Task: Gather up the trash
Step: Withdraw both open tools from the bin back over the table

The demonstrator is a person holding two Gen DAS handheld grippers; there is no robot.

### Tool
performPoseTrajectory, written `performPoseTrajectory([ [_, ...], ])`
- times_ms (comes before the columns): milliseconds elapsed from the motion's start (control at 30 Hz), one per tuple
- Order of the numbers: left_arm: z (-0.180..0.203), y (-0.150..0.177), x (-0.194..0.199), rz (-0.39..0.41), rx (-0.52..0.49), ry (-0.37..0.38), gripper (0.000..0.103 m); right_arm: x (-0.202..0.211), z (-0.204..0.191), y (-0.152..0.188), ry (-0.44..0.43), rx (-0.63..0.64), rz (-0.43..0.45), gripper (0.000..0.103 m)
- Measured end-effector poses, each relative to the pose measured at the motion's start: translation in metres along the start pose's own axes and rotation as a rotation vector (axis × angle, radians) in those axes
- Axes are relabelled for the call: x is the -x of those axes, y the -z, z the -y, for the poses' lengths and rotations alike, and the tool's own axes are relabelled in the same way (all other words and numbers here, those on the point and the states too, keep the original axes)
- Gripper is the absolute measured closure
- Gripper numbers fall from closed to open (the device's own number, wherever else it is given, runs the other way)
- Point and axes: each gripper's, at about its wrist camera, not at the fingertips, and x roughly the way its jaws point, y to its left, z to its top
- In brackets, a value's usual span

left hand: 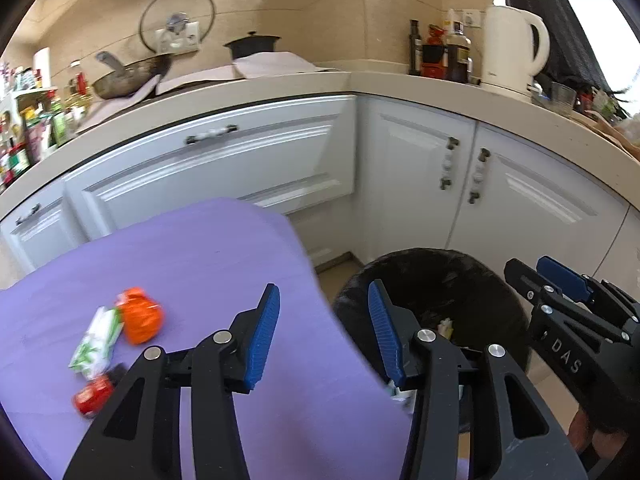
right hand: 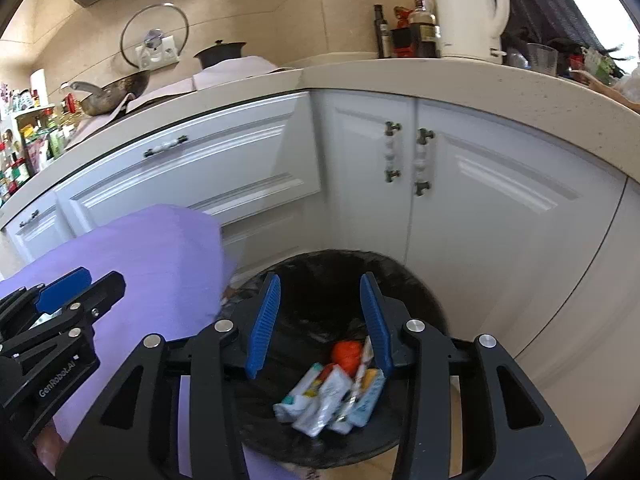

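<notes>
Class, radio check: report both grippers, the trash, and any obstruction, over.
Left gripper open, empty. Right gripper open, empty, over the bin. Three wrappers left on purple table; others binned. Nothing in the way.

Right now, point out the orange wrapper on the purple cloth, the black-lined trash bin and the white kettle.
orange wrapper (left hand: 141, 316), left wrist view, crumpled middle
black-lined trash bin (right hand: 416, 280), right wrist view, far rim
white kettle (right hand: 464, 12), right wrist view, body

Left hand-held gripper (left hand: 324, 332) tilts downward, blue pads apart, nothing between them. Right hand-held gripper (right hand: 320, 320) beside it tilts downward too, jaws parted and empty. Fingers (left hand: 592, 436) grip its handle.
</notes>
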Motion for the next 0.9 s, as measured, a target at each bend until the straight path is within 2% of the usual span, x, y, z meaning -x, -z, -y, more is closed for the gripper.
performPoseTrajectory([
  [100,-0.021,0.007,0.012,-0.003,0.011,-0.036,0.052,0.003,-0.020,0.003,-0.025,0.007,-0.012,0.062],
  [267,-0.064,0.024,0.036,0.003,0.032,-0.126,0.051,0.007,-0.062,0.009,-0.091,0.034,-0.037,0.062],
  [567,-0.155,0.061,0.077,-0.021,0.136,-0.288,0.048,0.011,-0.154,0.026,-0.227,0.119,-0.096,0.062],
  [900,-0.240,0.099,0.105,-0.061,0.232,-0.432,0.048,0.005,-0.232,0.046,-0.292,0.218,-0.174,0.062],
])
